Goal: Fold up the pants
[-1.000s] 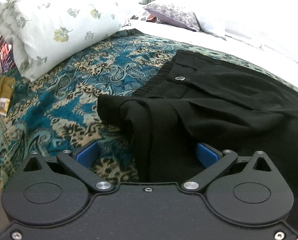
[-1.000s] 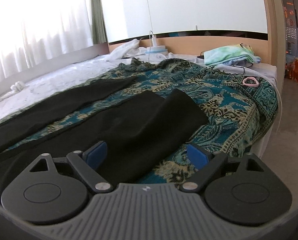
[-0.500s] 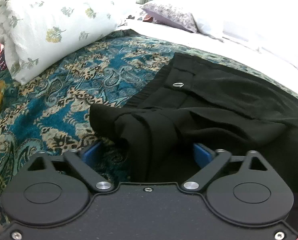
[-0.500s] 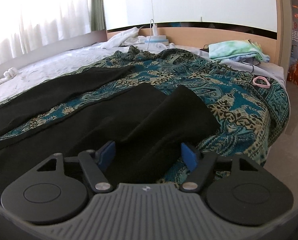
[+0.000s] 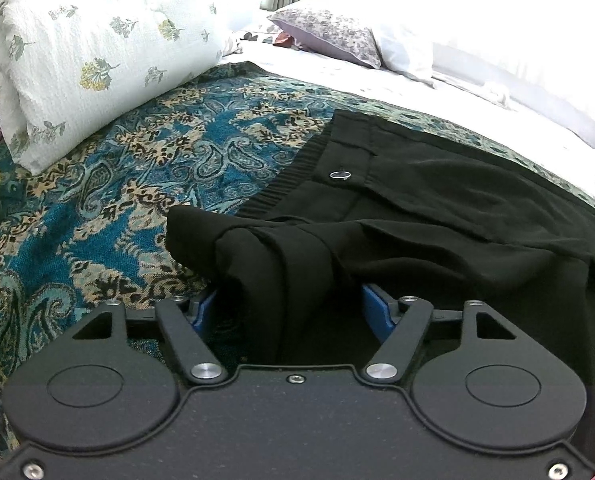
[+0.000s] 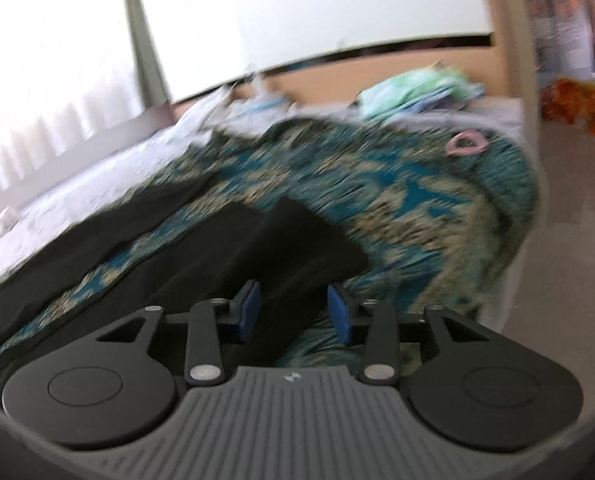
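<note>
My left claw [image 5: 289,312] has just been closing around a bunched fold of the black pants [image 5: 437,216] at lower centre, pads not clearly pressing yet. My right claw [image 6: 293,312], also narrowing, straddles a pant leg hem, the blurred view hiding any contact. Patterned blanket [image 5: 117,208] beneath, pillow [image 5: 97,48] upper left.

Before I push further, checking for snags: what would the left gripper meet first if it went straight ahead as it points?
The left gripper, whose jaws have just been closing, already has a bunched fold of the black fabric pants between its fingers, so that comes first. Beyond lies the waistband with its silver button.
</note>
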A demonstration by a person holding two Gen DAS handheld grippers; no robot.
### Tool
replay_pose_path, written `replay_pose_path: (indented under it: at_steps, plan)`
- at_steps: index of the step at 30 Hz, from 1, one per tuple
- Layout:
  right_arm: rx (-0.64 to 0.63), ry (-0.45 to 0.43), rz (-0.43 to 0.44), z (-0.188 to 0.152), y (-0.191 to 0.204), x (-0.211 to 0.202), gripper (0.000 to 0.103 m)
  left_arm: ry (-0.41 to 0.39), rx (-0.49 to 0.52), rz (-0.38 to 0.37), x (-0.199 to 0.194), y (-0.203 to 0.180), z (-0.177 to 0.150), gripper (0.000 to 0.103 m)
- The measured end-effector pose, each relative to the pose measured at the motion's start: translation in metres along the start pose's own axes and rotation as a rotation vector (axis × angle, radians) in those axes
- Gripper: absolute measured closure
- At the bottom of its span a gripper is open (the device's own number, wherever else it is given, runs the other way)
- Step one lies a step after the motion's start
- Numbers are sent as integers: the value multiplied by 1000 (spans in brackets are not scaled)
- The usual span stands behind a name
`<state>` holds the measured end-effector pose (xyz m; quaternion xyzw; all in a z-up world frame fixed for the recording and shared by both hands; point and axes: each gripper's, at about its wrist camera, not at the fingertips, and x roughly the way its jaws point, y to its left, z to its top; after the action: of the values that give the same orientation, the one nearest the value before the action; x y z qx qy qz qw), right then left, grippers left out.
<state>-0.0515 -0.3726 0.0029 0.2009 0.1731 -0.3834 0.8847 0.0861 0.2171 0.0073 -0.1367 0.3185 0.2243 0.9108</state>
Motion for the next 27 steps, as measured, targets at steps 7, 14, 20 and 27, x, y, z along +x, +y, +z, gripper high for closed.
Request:
replay_pose_path:
  at_steps: [7, 14, 20, 27]
  plan:
    - [-42, 62, 23, 4, -3, 11, 21, -8, 6, 21, 3, -3, 0, 33]
    - [-107, 130, 22, 11, 20, 39, 54, -21, 11, 33, 6, -5, 0, 47]
    - [-76, 93, 48, 19, 22, 23, 97, -82, 107, 42, -10, -19, 8, 97]
    - [-79, 0, 18, 43, 8, -4, 97, -91, 59, -6, -34, -7, 21, 97]
